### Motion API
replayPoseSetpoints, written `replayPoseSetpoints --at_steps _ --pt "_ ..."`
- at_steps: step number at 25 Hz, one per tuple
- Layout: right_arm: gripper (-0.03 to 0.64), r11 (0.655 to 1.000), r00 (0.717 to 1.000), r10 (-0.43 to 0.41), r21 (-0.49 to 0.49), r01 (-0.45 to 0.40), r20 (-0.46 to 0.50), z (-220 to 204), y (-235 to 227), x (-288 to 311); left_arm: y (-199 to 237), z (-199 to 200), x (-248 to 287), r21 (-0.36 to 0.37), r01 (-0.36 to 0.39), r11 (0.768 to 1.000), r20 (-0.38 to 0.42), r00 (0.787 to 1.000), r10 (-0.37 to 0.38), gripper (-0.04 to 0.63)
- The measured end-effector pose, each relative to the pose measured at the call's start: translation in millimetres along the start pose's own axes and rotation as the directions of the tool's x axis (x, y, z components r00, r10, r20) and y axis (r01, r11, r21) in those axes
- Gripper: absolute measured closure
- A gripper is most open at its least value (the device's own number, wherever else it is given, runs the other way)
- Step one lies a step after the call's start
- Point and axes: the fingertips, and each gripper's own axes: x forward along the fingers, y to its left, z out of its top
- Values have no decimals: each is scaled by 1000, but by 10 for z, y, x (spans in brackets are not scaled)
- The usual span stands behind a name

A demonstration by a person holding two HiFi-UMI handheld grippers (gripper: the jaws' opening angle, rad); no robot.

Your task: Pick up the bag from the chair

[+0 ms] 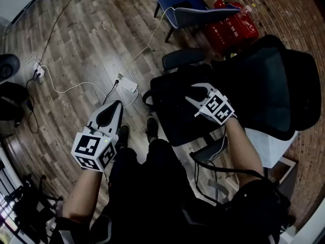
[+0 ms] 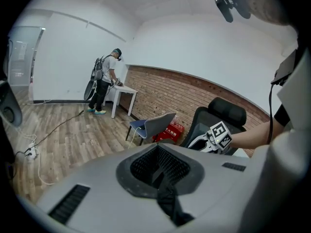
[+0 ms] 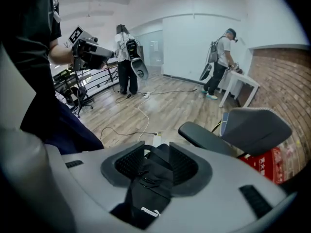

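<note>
Fig. | Step: lifting the bag (image 1: 170,115) off the chair (image 1: 271,80) seat, at our 1 o'clock | right claw (image 3: 154,165) clamped on a fold of its black fabric | left claw (image 2: 158,168) closed, empty, at 11 o'clock | we judge a slow, vertical lift best, lest the thin fold slip.

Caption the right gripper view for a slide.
Right tool clamps a fold of the black fabric bag, with a dark padded armrest just beyond.
</note>
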Motion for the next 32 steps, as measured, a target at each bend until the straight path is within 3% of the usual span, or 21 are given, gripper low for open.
replayPoseSetpoints --at_steps 6,16,22,32 --pt "396 982 974 104 -135 -133 -200 -525 -79 557 204 -226 75 -62 -87 994 -17 996 86 583" --pt "299 954 901 211 -121 -274 -380 -1142 -200 1263 114 -498 139 -120 -116 986 -23 993 114 583" --pt "245 891 843 246 -231 -391 -479 -1445 -180 1614 13 -761 297 -103 -128 986 -63 991 122 583" --pt "238 778 746 249 -332 -534 -618 -1899 -222 1976 -121 -1159 516 -128 -131 983 -129 985 114 583"
